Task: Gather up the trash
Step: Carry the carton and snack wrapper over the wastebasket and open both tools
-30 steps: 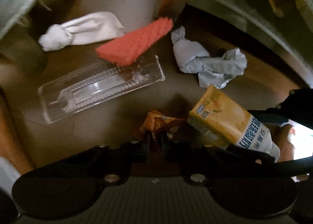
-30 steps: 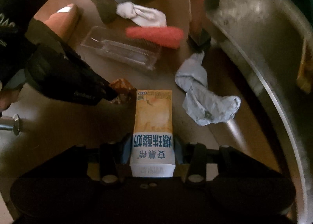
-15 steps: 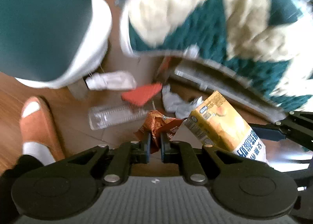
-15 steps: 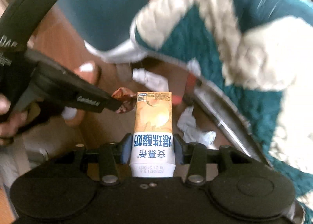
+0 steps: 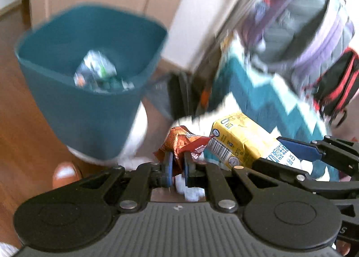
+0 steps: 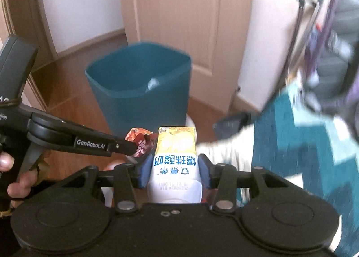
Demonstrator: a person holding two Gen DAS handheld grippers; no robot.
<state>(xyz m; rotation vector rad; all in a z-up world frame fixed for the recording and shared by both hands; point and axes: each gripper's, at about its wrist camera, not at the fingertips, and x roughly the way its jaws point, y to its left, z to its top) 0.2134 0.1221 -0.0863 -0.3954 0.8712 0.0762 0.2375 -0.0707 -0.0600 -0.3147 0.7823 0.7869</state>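
My left gripper (image 5: 178,163) is shut on a crumpled orange-red snack wrapper (image 5: 179,142), which also shows in the right wrist view (image 6: 140,140). My right gripper (image 6: 174,168) is shut on a yellow and white milk carton (image 6: 176,156), seen from the side in the left wrist view (image 5: 244,144). A teal trash bin (image 5: 89,91) stands ahead and to the left, with some trash inside (image 5: 96,70). In the right wrist view the bin (image 6: 143,97) stands straight ahead, beyond both held items. Both are held in the air, short of the bin.
The bin stands on a wooden floor (image 5: 18,135) by a beige door (image 6: 175,21) and white wall. On the right are a teal and cream blanket (image 6: 303,144) and a purple-grey backpack (image 5: 314,23). A slippered foot (image 5: 66,172) is at lower left.
Both grippers have lifted from the floor under the furniture and swung up toward the teal bin, each still holding its item. The remaining floor trash has left view.
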